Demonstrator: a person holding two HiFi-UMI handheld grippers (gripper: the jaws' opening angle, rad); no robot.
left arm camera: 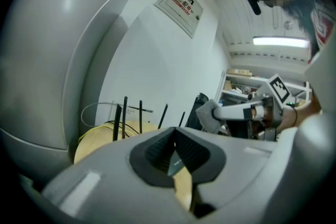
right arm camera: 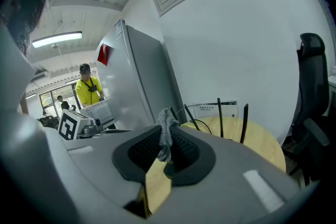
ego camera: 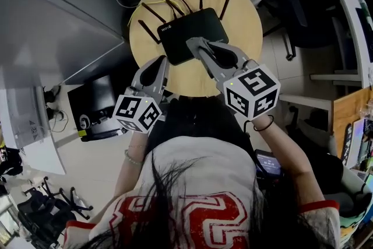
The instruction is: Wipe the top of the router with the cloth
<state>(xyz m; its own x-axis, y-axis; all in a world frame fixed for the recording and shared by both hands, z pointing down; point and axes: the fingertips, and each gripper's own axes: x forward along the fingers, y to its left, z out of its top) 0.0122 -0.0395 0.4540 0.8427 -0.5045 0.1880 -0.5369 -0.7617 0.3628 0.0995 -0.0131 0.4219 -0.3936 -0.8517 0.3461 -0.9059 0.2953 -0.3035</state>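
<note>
right gripper [ego camera: 195,44]: fingers [right arm camera: 142,152] pinching cloth [right arm camera: 167,131] over router [ego camera: 186,27] | left gripper [ego camera: 163,62]: fingers [left arm camera: 157,152] pressed together

- Left gripper [ego camera: 164,62]: we hold it forward and low, with its jaws closed pad to pad and nothing between them. Its marker cube [ego camera: 137,112] sits close to our chest.
- Left forearm [ego camera: 133,169]: bare and reaching forward. There is a thin bracelet [ego camera: 132,156] at the wrist.
- Right gripper [ego camera: 194,44]: we hold it farther forward than the left and angled toward our left side. Its jaws are clamped on a fold of grey cloth [right arm camera: 167,131]. Its marker cube [ego camera: 252,90] faces upward.
- Right forearm [ego camera: 294,157]: bare and bent at the elbow. There is a dark band [ego camera: 263,124] at the wrist.
- The two grippers are near each other but apart.
</note>
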